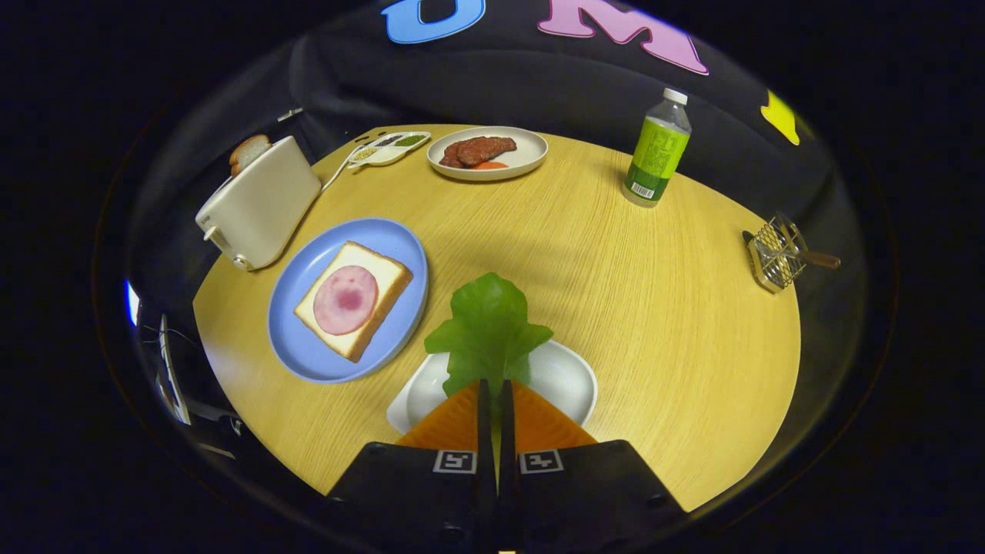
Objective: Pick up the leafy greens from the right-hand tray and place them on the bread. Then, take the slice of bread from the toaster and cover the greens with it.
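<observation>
on the round wooden table [616, 254] the gripper [492, 396] pinches the leafy greens [490, 331] tight above the white tray [573, 381] at the near edge, so carry them gently over to the bread [354, 298] on the blue plate [296, 350].

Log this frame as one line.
gripper: shut on leafy greens | greens above white tray | bread with ham uncovered | toaster slice untouched
</observation>
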